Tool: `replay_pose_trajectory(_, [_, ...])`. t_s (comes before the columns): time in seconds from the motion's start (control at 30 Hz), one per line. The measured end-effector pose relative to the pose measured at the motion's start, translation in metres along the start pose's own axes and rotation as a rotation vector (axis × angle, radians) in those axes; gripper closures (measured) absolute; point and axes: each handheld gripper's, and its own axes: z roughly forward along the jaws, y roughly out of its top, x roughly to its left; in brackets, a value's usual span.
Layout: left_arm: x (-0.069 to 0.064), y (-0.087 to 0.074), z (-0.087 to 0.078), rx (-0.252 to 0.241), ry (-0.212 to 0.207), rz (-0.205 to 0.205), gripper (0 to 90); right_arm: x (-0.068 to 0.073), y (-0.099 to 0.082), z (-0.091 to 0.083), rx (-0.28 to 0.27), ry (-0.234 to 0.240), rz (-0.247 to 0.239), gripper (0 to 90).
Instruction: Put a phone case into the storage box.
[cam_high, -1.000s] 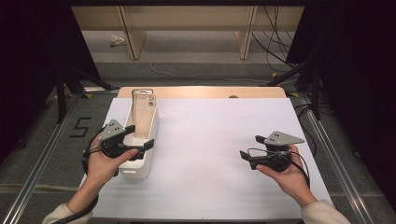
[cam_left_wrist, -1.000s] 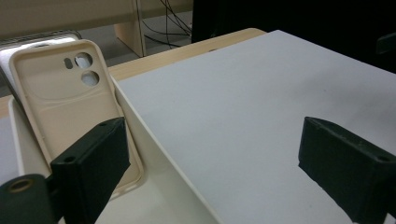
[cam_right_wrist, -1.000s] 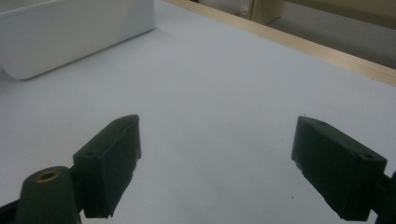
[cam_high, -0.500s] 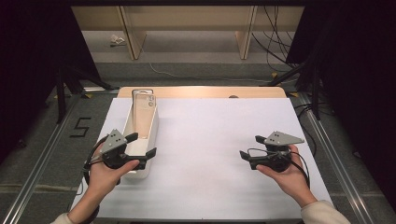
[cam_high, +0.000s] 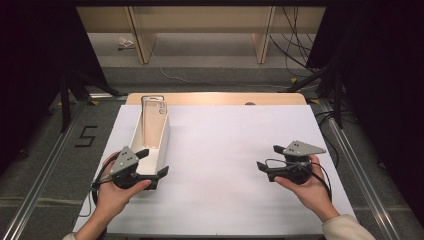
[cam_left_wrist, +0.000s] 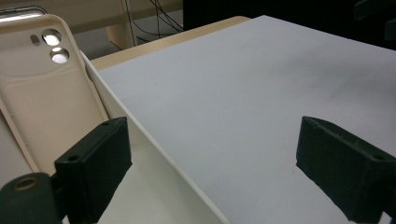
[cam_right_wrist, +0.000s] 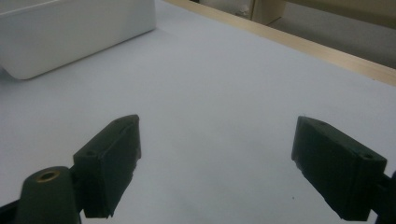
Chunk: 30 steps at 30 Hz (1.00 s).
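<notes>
Left gripper (cam_high: 152, 165) has slid back toward the person along the box (cam_high: 150, 145) since the earlier frame and now sits at its near end; right gripper (cam_high: 267, 168) hasn't budged. Left jaws are spread wide and straddle the box's right wall: in the left gripper view one black, blocky jaw is inside the box, the other outside over the sheet (cam_left_wrist: 261, 88), neither pressing on the wall, so nothing is gripped. Box is long, narrow, white, thin-walled, smooth and matte, with rounded corners. Phone case (cam_high: 153, 120) leans inside at the far end, tilted up against the far wall; it's cream, soft-looking, a rounded rectangle with two round camera holes and a small oval slot near the top. Right gripper rests in the hand at the right side, well apart from the box, jaws gaping over bare sheet. Sheet is plain white and flat; a pale wood table edge (cam_high: 215, 98) shows beyond it.
</notes>
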Motion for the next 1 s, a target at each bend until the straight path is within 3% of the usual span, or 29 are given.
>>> replay_pose_trajectory(0.53, [-0.0055, -0.0084, 0.0024, 0.029, -0.001, 0.041, 9.4, -0.0002, 0.0001, -0.0001, -0.009, 0.000, 0.003, 16.5])
replay_pose_trajectory(1.0, [-0.0065, -0.0096, 0.0024, 0.034, -0.001, 0.040, 9.6, 0.0001, 0.0008, -0.0007, -0.012, -0.003, 0.007, 16.4])
